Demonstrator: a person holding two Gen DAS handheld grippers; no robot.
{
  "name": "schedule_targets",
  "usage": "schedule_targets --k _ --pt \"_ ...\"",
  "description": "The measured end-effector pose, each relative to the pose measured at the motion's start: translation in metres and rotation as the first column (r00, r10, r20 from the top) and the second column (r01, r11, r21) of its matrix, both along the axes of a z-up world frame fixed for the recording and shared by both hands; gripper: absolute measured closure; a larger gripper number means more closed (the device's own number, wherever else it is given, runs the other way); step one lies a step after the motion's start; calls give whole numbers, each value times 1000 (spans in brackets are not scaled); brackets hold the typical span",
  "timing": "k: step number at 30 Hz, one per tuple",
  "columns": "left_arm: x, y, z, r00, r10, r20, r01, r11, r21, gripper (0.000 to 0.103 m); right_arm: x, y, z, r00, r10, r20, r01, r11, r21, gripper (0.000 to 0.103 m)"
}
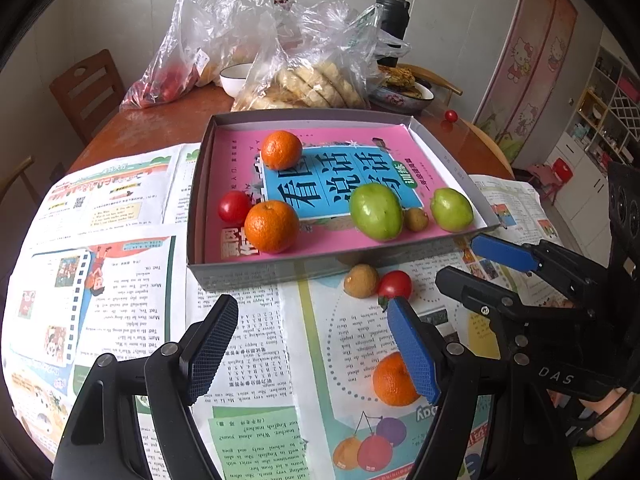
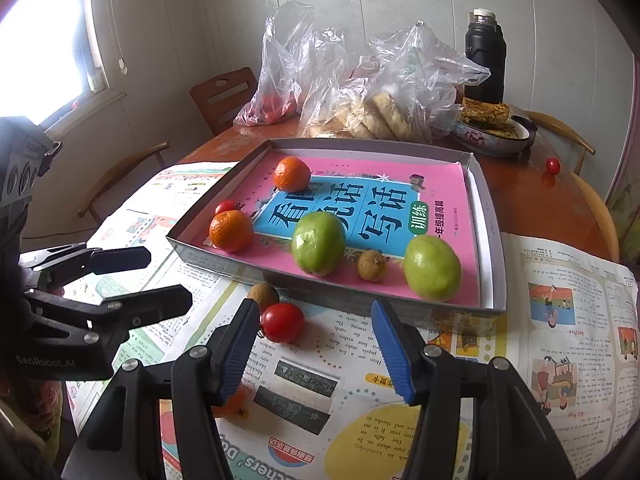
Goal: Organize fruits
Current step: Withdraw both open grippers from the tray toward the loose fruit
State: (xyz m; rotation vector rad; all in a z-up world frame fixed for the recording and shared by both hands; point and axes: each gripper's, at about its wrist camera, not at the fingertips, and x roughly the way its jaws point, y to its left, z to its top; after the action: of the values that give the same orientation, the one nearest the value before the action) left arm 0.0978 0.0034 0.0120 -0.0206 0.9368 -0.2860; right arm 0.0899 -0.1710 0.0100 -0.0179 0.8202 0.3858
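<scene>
Shallow grey tray (image 1: 200, 200) on newspaper (image 1: 132, 280) spread over a round wooden table (image 1: 160, 120), lined with a pink and blue book cover (image 1: 340, 188). Inside the tray: two oranges — one toward the back (image 1: 281, 150), one at the front left (image 1: 271, 226) — with a red tomato (image 1: 234, 207) just beside the front one, touching or nearly so. Also two green fruits (image 1: 376, 211) (image 1: 451, 209) along the front edge, a small brown fruit (image 1: 416, 219) between them.

Outside the tray, on the newspaper just in front of its front wall: another small brown fruit (image 1: 361, 280) and a second tomato (image 1: 395, 285) side by side, touching. Nearer still, a third orange (image 1: 392, 380), partly hidden behind a blue pad.

Left gripper (image 1: 314, 354) low over the paper, fingers well apart, nothing between them — the loose orange just outside its right finger. Right gripper (image 2: 316, 348) likewise spread and empty, pointing at the tray's front wall, the loose tomato just beyond its left finger.

Behind the tray: plastic bags (image 1: 248, 48) of food, a white bowl (image 1: 236, 78), a dish of flatbread (image 2: 492, 128), a dark flask (image 1: 394, 16). One more small tomato (image 1: 451, 116) alone near the table's far right edge.
</scene>
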Motion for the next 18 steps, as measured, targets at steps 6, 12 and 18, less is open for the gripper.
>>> schedule_targets --k 6,12,18 --pt "-7 1 -4 1000 -11 -11 11 1000 -6 25 -2 1 -1 1000 3 -2 -3 1000 1 45" --pt "-12 2 -8 1000 -15 -18 15 1000 -9 25 -5 4 -5 1000 11 -8 -11 1000 4 45" --pt "-19 1 -12 999 -43 -26 42 999 -20 25 -6 4 -8 999 28 -27 -27 999 24 45"
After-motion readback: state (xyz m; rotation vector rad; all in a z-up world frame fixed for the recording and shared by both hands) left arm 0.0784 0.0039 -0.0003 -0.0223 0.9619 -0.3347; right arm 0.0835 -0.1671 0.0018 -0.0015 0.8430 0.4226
